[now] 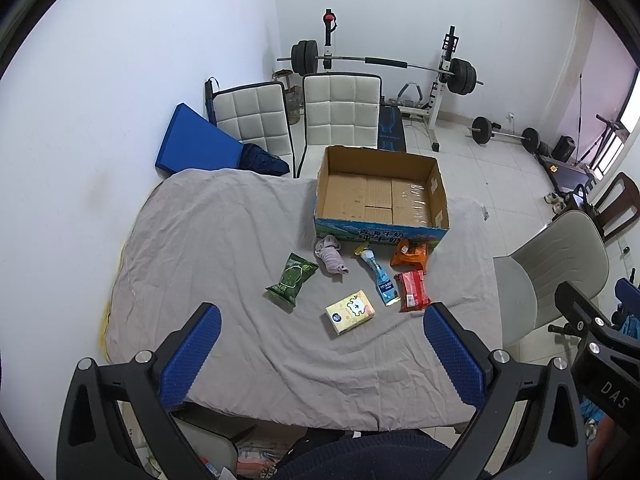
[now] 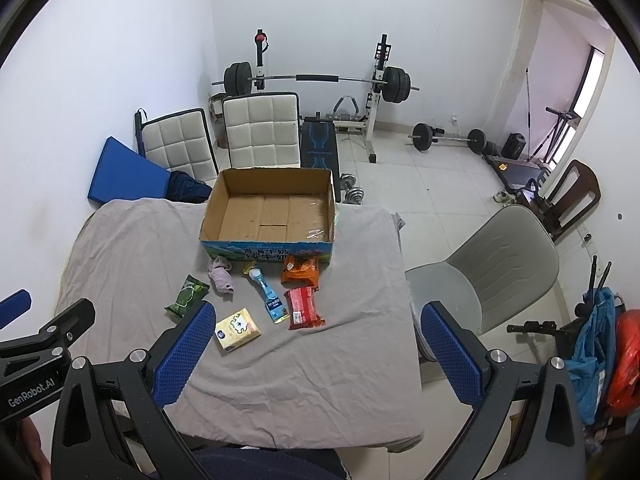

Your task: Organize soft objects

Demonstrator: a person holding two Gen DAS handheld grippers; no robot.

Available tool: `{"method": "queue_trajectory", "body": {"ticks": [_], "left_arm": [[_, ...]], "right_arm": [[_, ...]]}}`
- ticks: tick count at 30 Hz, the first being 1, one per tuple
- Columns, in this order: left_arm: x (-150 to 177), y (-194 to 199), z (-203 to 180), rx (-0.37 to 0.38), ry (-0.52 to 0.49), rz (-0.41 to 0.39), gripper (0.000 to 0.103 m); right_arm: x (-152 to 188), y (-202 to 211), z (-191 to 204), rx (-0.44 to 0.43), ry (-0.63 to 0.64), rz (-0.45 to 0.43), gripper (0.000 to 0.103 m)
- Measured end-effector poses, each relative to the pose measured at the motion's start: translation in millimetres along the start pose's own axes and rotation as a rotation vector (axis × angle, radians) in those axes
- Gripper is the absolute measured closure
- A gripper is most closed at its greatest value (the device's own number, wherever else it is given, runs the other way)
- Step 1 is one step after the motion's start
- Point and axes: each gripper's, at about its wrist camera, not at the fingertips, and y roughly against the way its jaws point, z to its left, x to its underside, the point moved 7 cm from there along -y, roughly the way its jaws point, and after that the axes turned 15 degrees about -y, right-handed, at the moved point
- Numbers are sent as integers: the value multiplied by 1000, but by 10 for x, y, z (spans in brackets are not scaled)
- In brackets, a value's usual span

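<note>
Left wrist view shows both your left gripper (image 1: pixel 322 354) and right gripper (image 2: pixel 316 344) spread wide, holding nothing. Crumpled pink cloth sock (image 1: pixel 331 258) looks light and limp; pinch its bunched middle.

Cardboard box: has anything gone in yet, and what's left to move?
Nothing is done: the cardboard box is empty. Nothing is in hand: the left tool and right tool are open above the cloth. Left: green snack bag, pink sock, blue pouch, orange packet, red packet, yellow tissue pack.
</note>
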Motion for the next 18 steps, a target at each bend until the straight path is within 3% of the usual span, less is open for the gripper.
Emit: {"method": "queue_trajectory", "body": {"ticks": [18], "left_arm": [[-27, 0, -19, 2, -1, -3, 0]], "right_arm": [[-10, -20, 25, -3, -2, 3, 0]]}}
